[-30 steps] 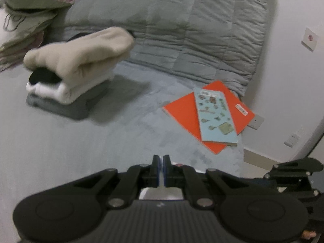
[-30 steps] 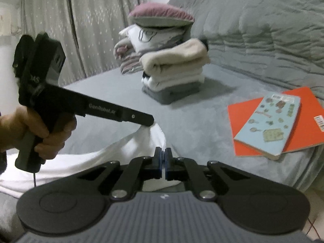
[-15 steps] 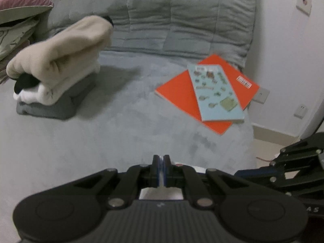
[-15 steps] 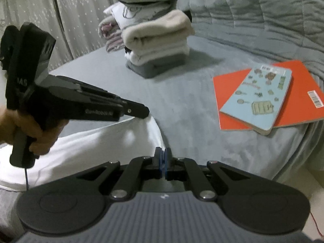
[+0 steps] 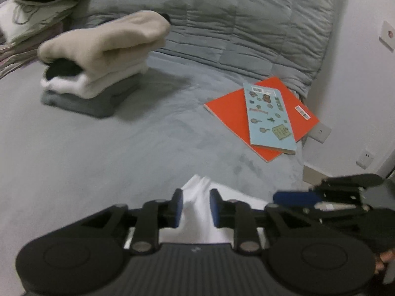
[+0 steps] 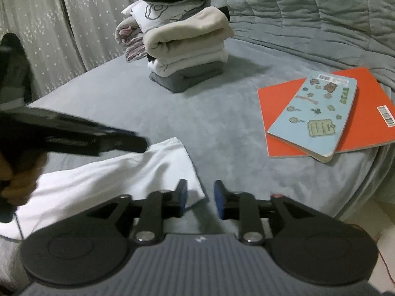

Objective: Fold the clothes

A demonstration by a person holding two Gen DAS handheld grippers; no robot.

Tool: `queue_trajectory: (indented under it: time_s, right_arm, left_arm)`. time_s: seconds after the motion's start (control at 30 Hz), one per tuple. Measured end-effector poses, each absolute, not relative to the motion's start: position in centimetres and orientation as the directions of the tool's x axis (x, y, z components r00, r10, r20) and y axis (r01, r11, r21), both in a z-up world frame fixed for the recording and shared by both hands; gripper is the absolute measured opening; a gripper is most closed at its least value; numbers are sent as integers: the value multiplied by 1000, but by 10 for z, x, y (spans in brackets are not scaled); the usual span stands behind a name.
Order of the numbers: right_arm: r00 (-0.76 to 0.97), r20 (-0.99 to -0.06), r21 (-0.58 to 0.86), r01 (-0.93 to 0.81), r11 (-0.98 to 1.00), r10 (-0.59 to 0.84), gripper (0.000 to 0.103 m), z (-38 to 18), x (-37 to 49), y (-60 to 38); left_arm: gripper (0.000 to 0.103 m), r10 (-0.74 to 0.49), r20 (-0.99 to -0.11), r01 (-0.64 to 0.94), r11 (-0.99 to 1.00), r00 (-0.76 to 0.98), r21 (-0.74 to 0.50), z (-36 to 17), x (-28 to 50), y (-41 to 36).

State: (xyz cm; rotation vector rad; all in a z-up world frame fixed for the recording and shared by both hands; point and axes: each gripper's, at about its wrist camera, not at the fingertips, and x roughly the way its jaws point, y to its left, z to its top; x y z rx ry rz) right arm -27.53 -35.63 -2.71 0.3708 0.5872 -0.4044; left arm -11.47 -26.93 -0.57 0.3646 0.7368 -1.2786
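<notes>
A white garment (image 6: 103, 180) lies flat on the grey bed near the front edge. In the left wrist view its corner (image 5: 197, 192) rises between the fingers of my left gripper (image 5: 196, 209), which is open. My right gripper (image 6: 201, 198) is open just past the garment's right corner, over bare bed. The left gripper's body (image 6: 74, 138) hovers over the garment's far edge in the right wrist view. A stack of folded clothes (image 6: 187, 51) stands farther back on the bed; it also shows in the left wrist view (image 5: 98, 61).
An orange book (image 6: 365, 113) with a light blue sticker book (image 6: 318, 118) on top lies at the bed's right edge. Pillows (image 6: 158, 7) and a grey quilt (image 6: 308, 9) are behind the stack. Curtains (image 6: 49, 24) hang at the left; a white wall (image 5: 365, 74) stands at the right.
Both grippers were shut on the white garment and have opened. The garment now lies flat on the bed, its corners released.
</notes>
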Motion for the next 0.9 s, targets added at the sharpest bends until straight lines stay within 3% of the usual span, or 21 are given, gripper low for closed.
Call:
queue_trajectory:
  time_s: [0.63, 0.9]
  right_arm:
    - [749, -622, 181, 421, 889, -228, 35, -10, -237, -332]
    - [729, -652, 132, 380, 915, -209, 37, -8, -205, -329]
  left_arm:
    - [40, -615, -675, 800, 597, 408, -60, -2, -61, -87]
    - [57, -501, -667, 697, 716, 551, 37, -11, -34, -29]
